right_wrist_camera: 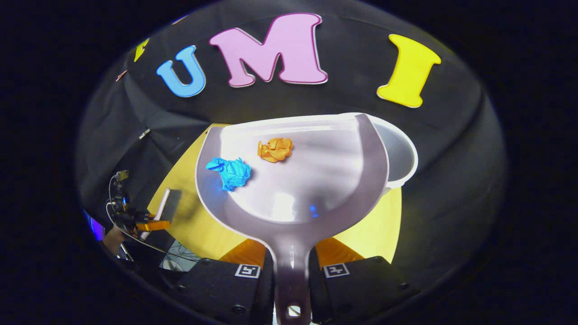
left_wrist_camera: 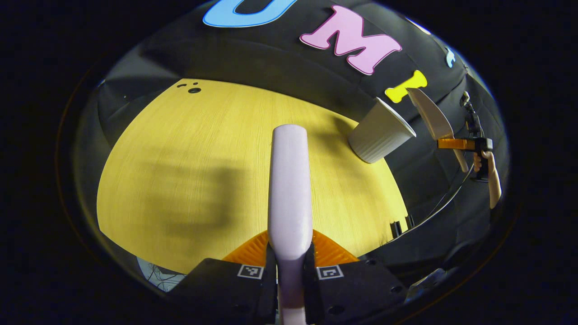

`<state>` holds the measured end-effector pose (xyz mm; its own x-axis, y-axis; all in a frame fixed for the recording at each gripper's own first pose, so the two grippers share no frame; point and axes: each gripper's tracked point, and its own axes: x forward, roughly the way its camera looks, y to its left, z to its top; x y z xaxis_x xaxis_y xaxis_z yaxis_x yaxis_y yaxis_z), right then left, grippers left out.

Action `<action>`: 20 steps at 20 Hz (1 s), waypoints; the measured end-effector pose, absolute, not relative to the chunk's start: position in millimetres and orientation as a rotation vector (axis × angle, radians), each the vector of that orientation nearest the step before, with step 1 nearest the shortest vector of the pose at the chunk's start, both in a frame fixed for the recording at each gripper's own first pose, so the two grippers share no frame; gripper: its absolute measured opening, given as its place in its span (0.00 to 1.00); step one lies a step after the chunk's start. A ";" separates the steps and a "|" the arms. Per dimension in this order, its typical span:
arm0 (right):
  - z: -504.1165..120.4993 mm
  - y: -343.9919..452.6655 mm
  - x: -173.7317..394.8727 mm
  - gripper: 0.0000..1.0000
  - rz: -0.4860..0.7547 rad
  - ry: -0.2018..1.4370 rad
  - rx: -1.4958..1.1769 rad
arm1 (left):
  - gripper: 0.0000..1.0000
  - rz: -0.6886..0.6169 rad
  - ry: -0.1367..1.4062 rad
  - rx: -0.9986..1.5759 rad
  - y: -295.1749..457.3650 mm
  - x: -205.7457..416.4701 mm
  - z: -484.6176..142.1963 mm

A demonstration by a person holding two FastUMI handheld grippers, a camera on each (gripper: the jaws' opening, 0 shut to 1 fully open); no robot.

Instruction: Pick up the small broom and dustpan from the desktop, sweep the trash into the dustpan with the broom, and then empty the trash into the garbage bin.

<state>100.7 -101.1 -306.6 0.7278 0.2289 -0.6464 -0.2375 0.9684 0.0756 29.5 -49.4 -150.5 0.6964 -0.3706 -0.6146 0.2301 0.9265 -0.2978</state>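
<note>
My left claw (left_wrist_camera: pixel 290 271) squeezes the white broom handle (left_wrist_camera: pixel 289 189), which sticks out over the yellow tabletop (left_wrist_camera: pixel 189 149). The white garbage bin (left_wrist_camera: pixel 380 135) stands at the tabletop's far right edge. My right claw (right_wrist_camera: pixel 292 271) squeezes the dustpan (right_wrist_camera: pixel 307 180) handle and holds the pan up beside the bin. A blue paper ball (right_wrist_camera: pixel 229 172) and an orange paper ball (right_wrist_camera: pixel 274 149) lie in the pan.

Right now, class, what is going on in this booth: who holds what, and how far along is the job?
A person works two handheld grippers. The left gripper clamps the broom by its handle above the yellow desktop. The right gripper holds the dustpan, with a blue paper wad and an orange paper wad inside. The dustpan is raised beside the white garbage bin. Sweeping looks finished; emptying remains.
</note>
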 end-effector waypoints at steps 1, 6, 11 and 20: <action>-305.2 -99.8 98.5 0.36 0.243 0.710 -0.002 | 0.27 -0.328 0.727 -0.206 -47.5 30.2 -149.7; -306.6 -102.9 90.1 0.35 0.123 0.729 0.066 | 0.27 -0.261 0.710 -0.233 -20.0 45.3 -141.0; -301.8 -103.2 87.3 0.35 -0.014 0.740 0.029 | 0.29 -0.192 0.719 -0.276 -2.3 55.3 -139.1; -264.2 -123.3 87.8 0.35 -0.045 0.861 -0.320 | 0.28 -0.088 0.813 -0.292 3.8 68.1 -139.7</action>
<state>87.8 -123.3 -264.2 0.6537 -0.1673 -0.7381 -0.0897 0.9513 -0.2950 68.1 3.8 -139.7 0.6863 -0.1884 -0.7025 -0.0345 0.9564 -0.2901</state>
